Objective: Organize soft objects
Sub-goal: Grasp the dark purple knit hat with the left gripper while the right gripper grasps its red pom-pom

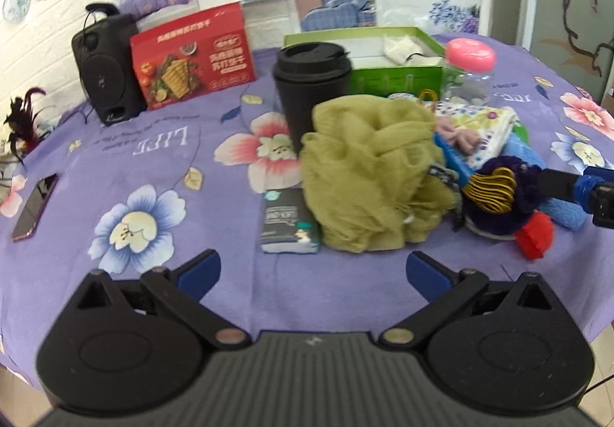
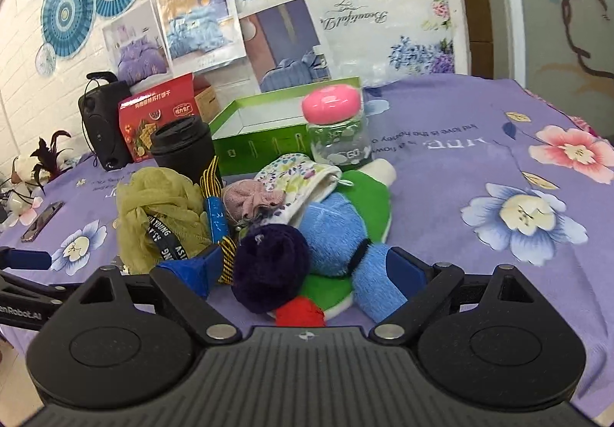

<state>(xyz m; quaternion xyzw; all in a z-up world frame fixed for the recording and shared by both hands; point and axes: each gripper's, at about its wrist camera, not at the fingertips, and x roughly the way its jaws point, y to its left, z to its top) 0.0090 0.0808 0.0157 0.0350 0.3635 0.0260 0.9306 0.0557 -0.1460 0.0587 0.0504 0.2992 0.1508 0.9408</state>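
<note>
The right gripper (image 2: 311, 269) is spread wide around the soft pile's near edge, where a dark purple pompom (image 2: 270, 267) sits framed between the blue pads, perhaps already touched. The left gripper (image 1: 312, 271) is held spread and empty, the olive mesh pouf (image 1: 368, 173) waiting at twelve o'clock. A green box (image 2: 264, 150) is kept ready behind at twelve.

Tablecloth (image 1: 153, 166) looks like soft matt cotton with a printed flower pattern. The olive bath pouf (image 1: 368, 173) is scrunchy nylon mesh, kinda rough. Dark purple pom-pom (image 2: 270, 267) and the blue plush toy (image 2: 334, 239) are fuzzy fleece. Black travel cup (image 1: 307, 81) is matt plastic. Jar (image 2: 339, 143) is clear glossy plastic, with a shiny pink lid (image 2: 330, 101). Red box (image 1: 193, 55) is glossy printed cardboard.
</note>
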